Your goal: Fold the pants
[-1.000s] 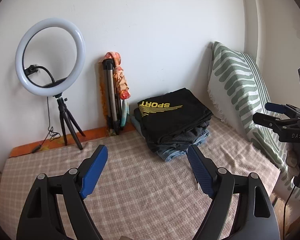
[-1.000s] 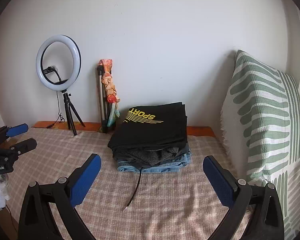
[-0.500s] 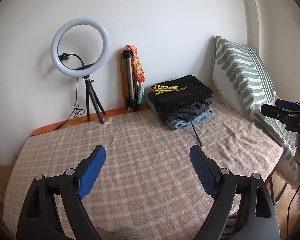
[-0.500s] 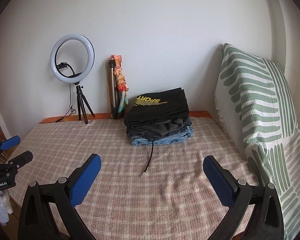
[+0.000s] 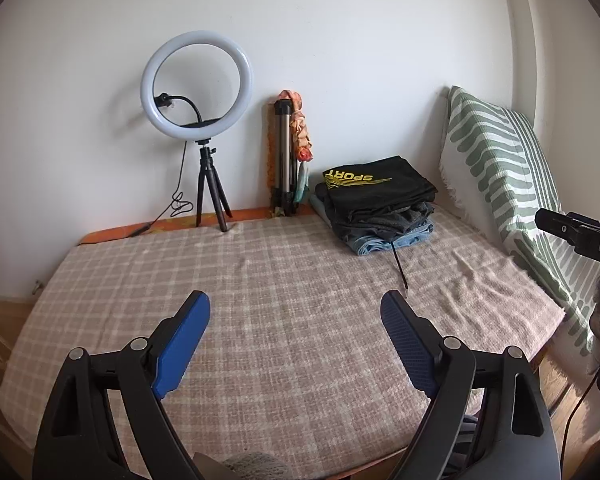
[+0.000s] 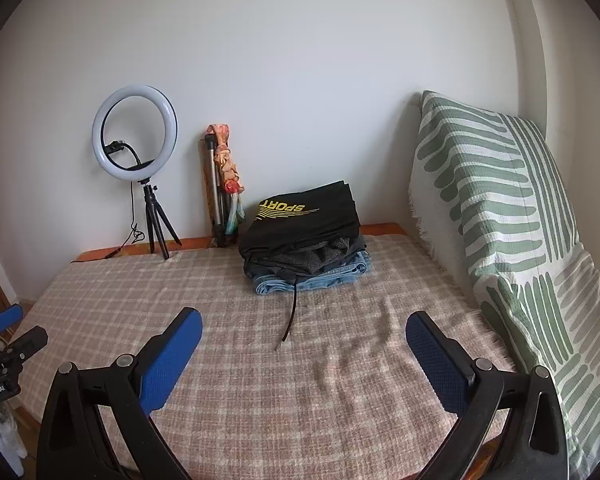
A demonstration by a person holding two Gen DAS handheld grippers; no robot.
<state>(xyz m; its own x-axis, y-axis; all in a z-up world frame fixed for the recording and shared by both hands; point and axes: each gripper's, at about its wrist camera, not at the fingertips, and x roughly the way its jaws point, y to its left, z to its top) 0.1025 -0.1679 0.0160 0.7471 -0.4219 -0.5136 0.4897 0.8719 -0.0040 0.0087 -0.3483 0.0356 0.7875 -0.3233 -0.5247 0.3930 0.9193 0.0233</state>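
Observation:
A stack of folded clothes (image 5: 376, 188) (image 6: 304, 216) sits at the far side of the bed, near the wall. Black pants with yellow "SPORT" lettering lie on top, dark garments under them and blue jeans at the bottom. A black drawstring (image 6: 290, 316) trails from the stack onto the blanket. My left gripper (image 5: 296, 304) hovers open over the near part of the bed, nothing between its blue pads. My right gripper (image 6: 304, 320) is open too and holds nothing, well short of the stack. Each gripper shows at the edge of the other's view.
A pink checked blanket (image 5: 260, 280) covers the bed. A ring light on a small tripod (image 5: 196, 84) and a folded tripod with a cloth (image 5: 284, 152) stand against the back wall. A green-striped pillow (image 6: 500, 200) leans along the right side.
Both grippers have drawn back from the stack, which now looks smaller and farther away. More of the blanket lies in front of them. Both stay open.

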